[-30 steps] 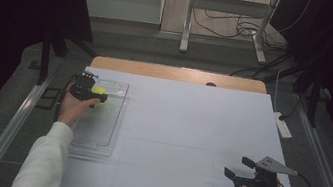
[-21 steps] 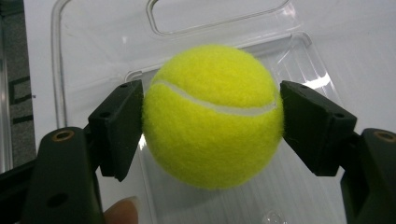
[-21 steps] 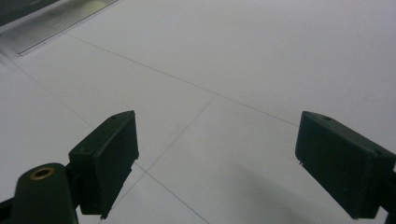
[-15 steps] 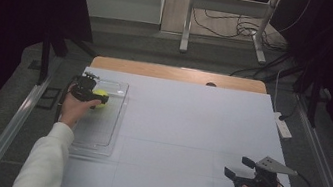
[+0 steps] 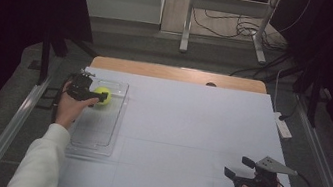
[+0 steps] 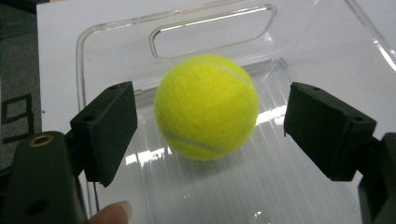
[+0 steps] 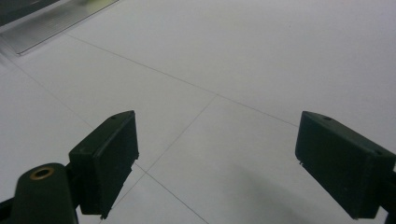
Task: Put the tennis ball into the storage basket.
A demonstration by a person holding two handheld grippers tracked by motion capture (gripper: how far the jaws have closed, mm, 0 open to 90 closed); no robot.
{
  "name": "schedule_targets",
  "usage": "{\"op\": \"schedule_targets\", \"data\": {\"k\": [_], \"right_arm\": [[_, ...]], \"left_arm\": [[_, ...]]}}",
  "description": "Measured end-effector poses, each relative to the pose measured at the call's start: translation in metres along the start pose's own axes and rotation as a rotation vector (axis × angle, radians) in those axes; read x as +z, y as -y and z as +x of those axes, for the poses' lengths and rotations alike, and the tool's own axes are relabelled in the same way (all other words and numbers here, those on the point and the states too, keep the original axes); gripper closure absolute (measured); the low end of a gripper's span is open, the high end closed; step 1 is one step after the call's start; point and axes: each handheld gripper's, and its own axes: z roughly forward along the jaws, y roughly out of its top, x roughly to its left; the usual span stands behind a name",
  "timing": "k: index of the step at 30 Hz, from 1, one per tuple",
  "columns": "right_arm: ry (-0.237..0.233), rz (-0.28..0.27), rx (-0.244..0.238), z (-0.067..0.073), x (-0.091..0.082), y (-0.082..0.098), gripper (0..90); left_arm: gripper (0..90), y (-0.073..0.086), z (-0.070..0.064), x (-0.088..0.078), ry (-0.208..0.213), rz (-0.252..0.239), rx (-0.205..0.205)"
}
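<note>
While the tennis ball [image 6: 206,107] sits in the clear tray [image 6: 210,28], unclamped, the left gripper [image 6: 210,135] has just been opening; the right gripper [image 7: 217,163] is held open.

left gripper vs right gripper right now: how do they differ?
The left gripper has the tennis ball between its jaws, pads clear of it after just opening, over the clear tray; the right gripper has nothing between its jaws. Left sits at the table's far left, right at the near right over bare white tabletop. Both are open, each in one hand.
</note>
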Motion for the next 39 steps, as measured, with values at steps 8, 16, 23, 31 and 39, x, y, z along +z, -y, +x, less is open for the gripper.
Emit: {"op": "schedule_targets", "data": {"k": [8, 16, 23, 31, 39], "right_arm": [[-0.001, 0.0, 0.002, -0.001, 0.0, 0.0, 13.4], [-0.008, -0.004, 0.01, -0.003, 0.0, 0.001, 13.4], [-0.007, -0.008, 0.014, -0.004, -0.002, 0.002, 13.4], [-0.005, -0.003, 0.004, -0.001, -0.001, 0.001, 13.4], [0.002, -0.001, 0.002, -0.002, -0.001, 0.001, 13.4]], "left_arm": [[17.7, 0.003, -0.003, -0.01, 0.029, -0.038, 0.017], [17.5, 0.006, -0.007, -0.021, 0.081, -0.084, 0.025], [16.1, 0.012, -0.009, -0.033, 0.114, -0.118, 0.034], [13.9, 0.024, -0.014, -0.047, 0.178, -0.158, 0.035], [12.8, 0.039, -0.027, -0.067, 0.248, -0.21, 0.053]]}}
